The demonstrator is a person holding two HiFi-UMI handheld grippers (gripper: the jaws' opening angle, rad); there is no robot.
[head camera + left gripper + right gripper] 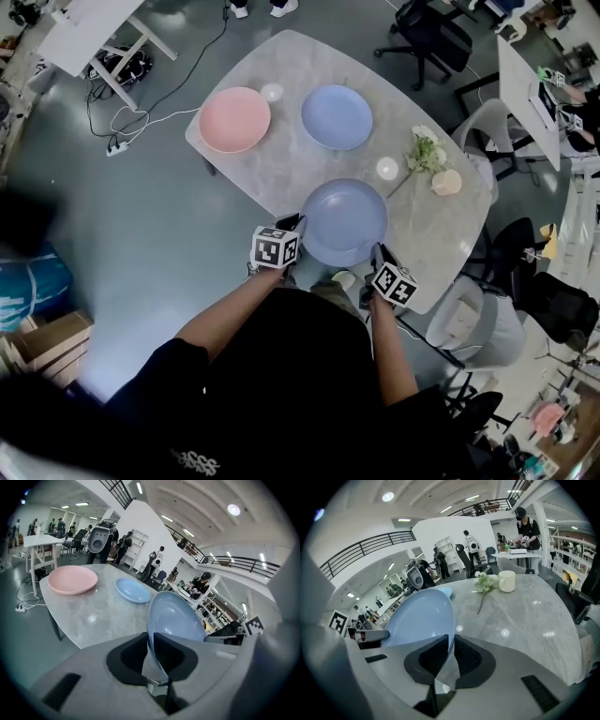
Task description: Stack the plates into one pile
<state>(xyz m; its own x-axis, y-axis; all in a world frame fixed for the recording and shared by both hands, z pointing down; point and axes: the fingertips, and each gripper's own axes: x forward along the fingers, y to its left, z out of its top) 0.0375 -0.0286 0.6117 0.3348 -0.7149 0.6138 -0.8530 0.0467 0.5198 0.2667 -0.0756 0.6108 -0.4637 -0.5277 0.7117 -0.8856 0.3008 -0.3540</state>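
A light blue plate [344, 221] is held by its rim from both sides over the near part of the marble table [281, 169]. My left gripper [292, 225] is shut on its left rim and my right gripper [378, 253] on its right rim. In the left gripper view the held plate [176, 618] runs edge-on between the pads of the left gripper [151, 644]. In the right gripper view the held plate [419, 618] sits the same way in the right gripper [451, 646]. A pink plate [234, 119] and a second blue plate [337, 116] lie side by side at the far end.
Two small white dishes [272, 92] [387, 168], a flower sprig [427, 150] and a cream cup [446, 182] lie on the table. Office chairs [427, 37] and a white chair [469, 323] stand around it. Cables [122, 122] trail on the floor at left.
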